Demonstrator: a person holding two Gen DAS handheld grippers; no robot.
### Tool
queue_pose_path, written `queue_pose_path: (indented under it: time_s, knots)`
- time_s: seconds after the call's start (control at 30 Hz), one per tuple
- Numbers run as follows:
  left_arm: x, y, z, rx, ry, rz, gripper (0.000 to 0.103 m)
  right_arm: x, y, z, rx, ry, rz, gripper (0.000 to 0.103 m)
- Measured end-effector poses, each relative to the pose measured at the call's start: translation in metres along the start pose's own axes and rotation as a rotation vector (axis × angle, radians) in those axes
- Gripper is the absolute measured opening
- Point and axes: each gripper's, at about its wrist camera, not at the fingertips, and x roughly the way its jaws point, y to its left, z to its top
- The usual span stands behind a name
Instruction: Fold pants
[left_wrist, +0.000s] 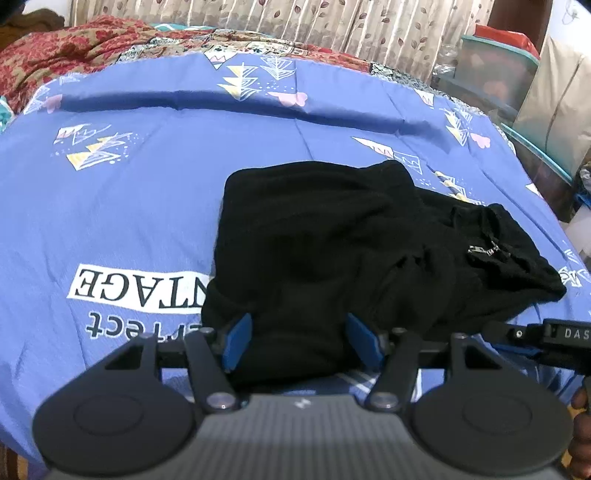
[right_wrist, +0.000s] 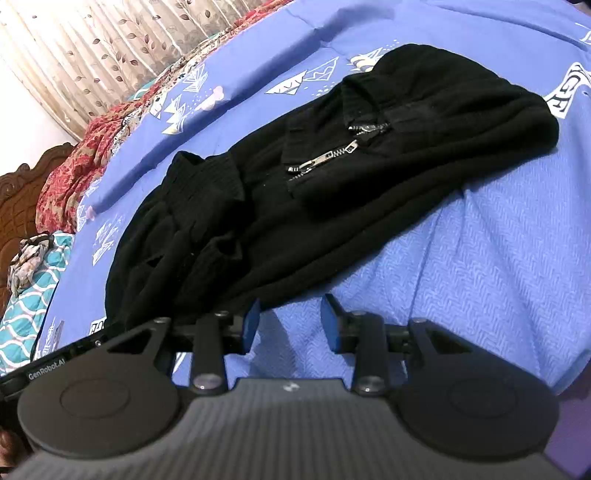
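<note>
Black pants (left_wrist: 332, 251) lie folded in a thick bundle on the blue printed bedsheet (left_wrist: 129, 221). Two silver zippers (right_wrist: 325, 155) show on top in the right wrist view. My left gripper (left_wrist: 301, 341) is at the near end of the bundle. Its blue pads (left_wrist: 238, 341) stand apart with a fold of the black cloth lying between them, not squeezed. My right gripper (right_wrist: 291, 325) is open just short of the pants' (right_wrist: 332, 166) near edge, with only bare sheet between its pads (right_wrist: 332, 326). The right gripper's body (left_wrist: 554, 338) shows at the lower right of the left wrist view.
A red patterned blanket (left_wrist: 55, 51) is bunched at the far side of the bed before a leaf-print curtain (left_wrist: 295, 18). Stacked plastic storage boxes (left_wrist: 495, 70) stand beyond the right edge. A wooden headboard (right_wrist: 26, 184) and teal cloth (right_wrist: 33, 295) lie to the left.
</note>
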Motion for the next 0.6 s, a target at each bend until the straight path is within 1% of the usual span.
queue_pose_path:
  time_s: [0.2, 0.6]
  knots:
    - [0.0015, -0.0003, -0.0003, 0.007, -0.002, 0.002, 0.060, 0.0004, -0.0017, -0.0006, 0.013, -0.006, 0.010, 0.041]
    - [0.0012, -0.0009, -0.0020, 0.012, -0.006, 0.001, 0.060, -0.0004, 0.0000, -0.0016, 0.002, -0.010, 0.000, 0.042]
